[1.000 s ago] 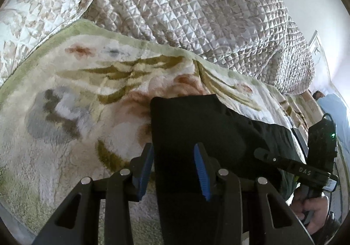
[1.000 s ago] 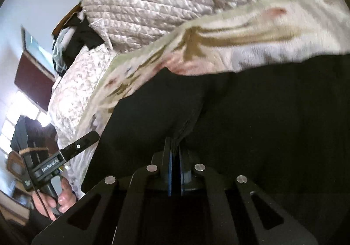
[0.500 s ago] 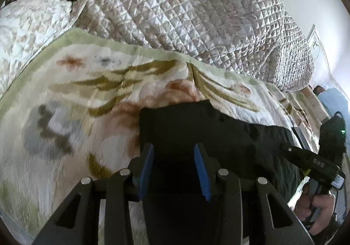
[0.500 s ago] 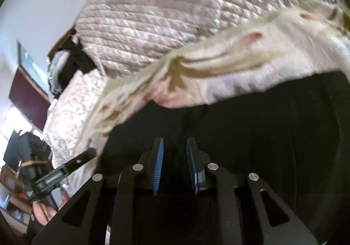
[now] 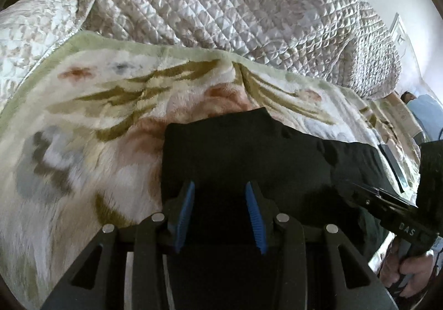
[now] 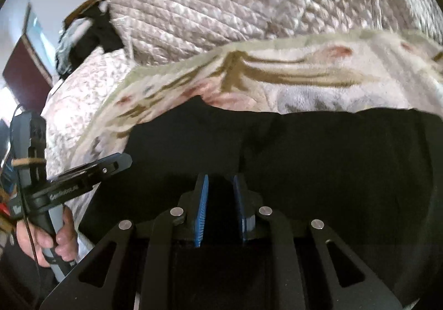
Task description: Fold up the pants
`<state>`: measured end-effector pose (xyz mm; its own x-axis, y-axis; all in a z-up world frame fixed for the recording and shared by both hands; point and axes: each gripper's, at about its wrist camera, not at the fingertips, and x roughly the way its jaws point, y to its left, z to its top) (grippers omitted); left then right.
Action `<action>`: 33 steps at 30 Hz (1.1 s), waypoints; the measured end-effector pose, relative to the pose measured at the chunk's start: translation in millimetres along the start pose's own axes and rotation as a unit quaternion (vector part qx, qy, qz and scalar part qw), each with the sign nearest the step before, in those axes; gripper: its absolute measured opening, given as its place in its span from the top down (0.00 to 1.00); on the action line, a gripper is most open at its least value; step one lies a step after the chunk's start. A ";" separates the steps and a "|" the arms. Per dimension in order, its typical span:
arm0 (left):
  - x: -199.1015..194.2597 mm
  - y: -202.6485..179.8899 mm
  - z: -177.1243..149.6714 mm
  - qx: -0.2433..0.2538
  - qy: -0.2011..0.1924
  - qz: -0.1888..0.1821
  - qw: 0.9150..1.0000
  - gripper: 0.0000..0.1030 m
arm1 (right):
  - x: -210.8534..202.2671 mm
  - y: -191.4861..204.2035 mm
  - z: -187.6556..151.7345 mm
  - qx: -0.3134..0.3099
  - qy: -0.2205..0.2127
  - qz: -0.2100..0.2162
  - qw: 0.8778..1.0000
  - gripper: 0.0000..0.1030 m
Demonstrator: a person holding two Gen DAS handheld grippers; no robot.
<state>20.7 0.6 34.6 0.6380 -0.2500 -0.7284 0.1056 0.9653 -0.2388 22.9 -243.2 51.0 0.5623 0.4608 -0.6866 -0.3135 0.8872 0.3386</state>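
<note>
- Nearest you, your left gripper hangs just above the black pants, its blue pads spread wide with only dark cloth showing between them; it is released and grips nothing.
- Your right gripper is likewise released: the pads stand apart, though by a narrower gap, and no fold of fabric is pinched between them. It sits low over the middle of the garment.
- From the left camera you can see your right hand wrapped round the handle of the other tool at the far right; from the right camera your left hand shows at the lower left. The two tools flank the garment, which looks like the stance for squaring or pressing a fold rather than lifting.
- The pants lie flat on the floral blanket, already doubled into a compact dark block with a fairly straight left edge and a slightly bumpy far edge. A seam or crease runs down from that far edge toward your right pads.
- By my reading the fold is mostly made; if another is wanted, you would need to close on an edge first.
- Beyond the blanket, the quilted bedspread is heaped against the wall, out of the way of the working area.
</note>
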 end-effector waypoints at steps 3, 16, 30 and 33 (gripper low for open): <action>-12.9 -4.0 -14.6 0.002 -0.005 0.005 1.000 0.60 | -16.2 19.0 -16.7 -0.043 -0.019 -0.006 0.999 0.81; -26.2 -19.3 -47.4 0.034 -0.023 0.054 0.998 0.60 | -20.4 35.5 -61.9 -0.115 -0.023 -0.072 0.990 0.78; -30.0 -21.6 -50.7 0.042 -0.028 0.057 0.997 0.57 | -35.1 24.9 -66.4 -0.089 -0.038 -0.093 0.991 0.75; -42.1 -25.5 -49.5 0.044 -0.047 0.046 0.997 0.57 | -39.4 13.7 -64.7 -0.068 -0.040 -0.119 0.990 0.75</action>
<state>-46.6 -17.2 39.6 0.7160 -0.1550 -0.6807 0.1059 0.9879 -0.1135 -53.0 -250.8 41.0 0.6902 0.2445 -0.6811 -0.2624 0.9617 0.0794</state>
